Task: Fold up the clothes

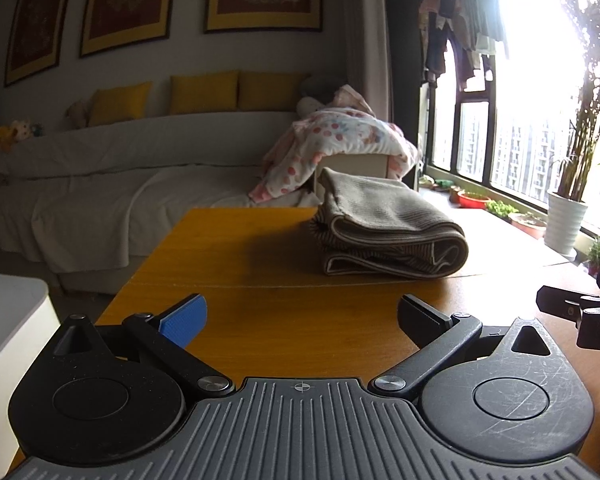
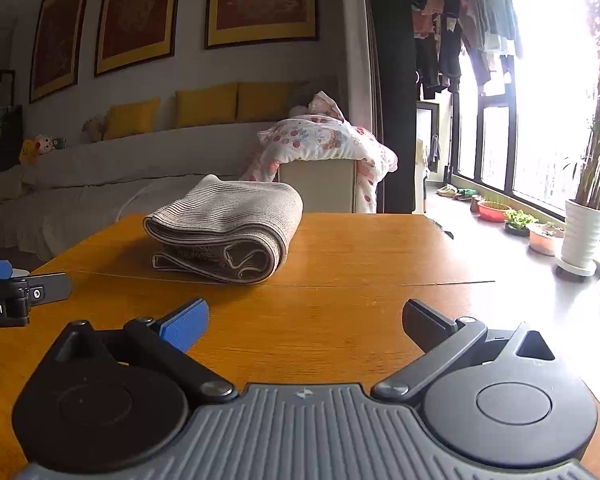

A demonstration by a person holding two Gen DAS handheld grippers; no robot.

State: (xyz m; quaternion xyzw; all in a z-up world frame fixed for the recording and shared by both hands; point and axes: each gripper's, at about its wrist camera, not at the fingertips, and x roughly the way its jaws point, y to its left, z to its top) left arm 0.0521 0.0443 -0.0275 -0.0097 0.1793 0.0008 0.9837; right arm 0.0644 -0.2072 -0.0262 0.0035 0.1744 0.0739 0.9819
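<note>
Living-room setting, orange wooden table point(image 1: 260, 256) before a covered sofa point(image 1: 120, 160): one beige ribbed knit garment point(image 2: 228, 228) is laid folded in several layers toward the far part of the tabletop, apparently finished and set clear of the working area. Left gripper point(image 1: 300, 316) and right gripper point(image 2: 304, 318) are held low over bare wood, well apart from the garment. Both are spread wide with nothing gripped, judged released after folding.
</note>
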